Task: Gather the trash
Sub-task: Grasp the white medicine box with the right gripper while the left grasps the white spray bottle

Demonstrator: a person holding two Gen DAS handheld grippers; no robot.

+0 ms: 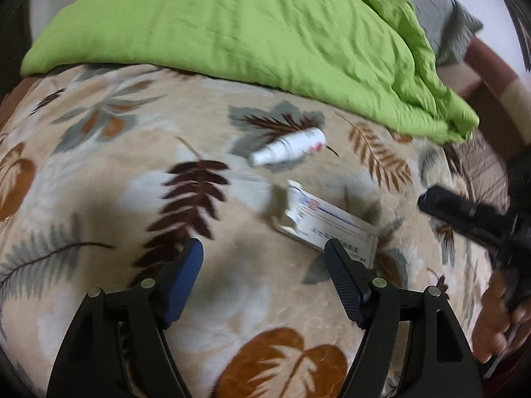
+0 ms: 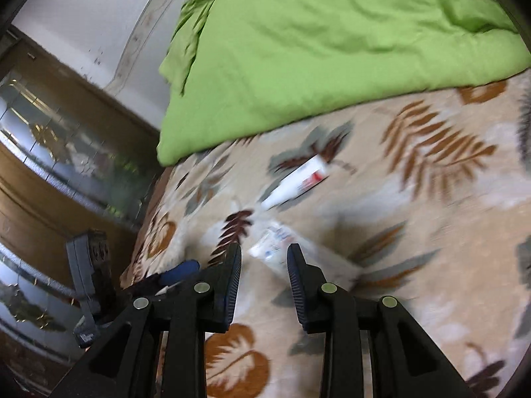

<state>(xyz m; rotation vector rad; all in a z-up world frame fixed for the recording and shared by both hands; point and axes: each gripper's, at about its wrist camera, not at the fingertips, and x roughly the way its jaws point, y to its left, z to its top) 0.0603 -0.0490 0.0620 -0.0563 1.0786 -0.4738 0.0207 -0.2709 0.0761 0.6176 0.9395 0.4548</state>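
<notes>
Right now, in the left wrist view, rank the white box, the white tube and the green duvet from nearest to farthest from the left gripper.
1. White box: just ahead of the left gripper, by its right jaw.
2. White tube: beyond the box, mid-blanket.
3. Green duvet: farthest, across the back.

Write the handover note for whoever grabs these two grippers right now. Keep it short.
Left gripper: open, holding nothing, just above the leaf-print blanket, near the corner of the flat white box.
Right gripper: jaws narrowly open, holding nothing, pointed at the same box.
Trash: the box lies flat on the blanket with one end flap open; the small white tube lies on its side just beyond it, apart from the box, near the edge of the green duvet.
Done: nothing picked up yet.
Left: grab the box and the tube. No bin shows in either view.
</notes>
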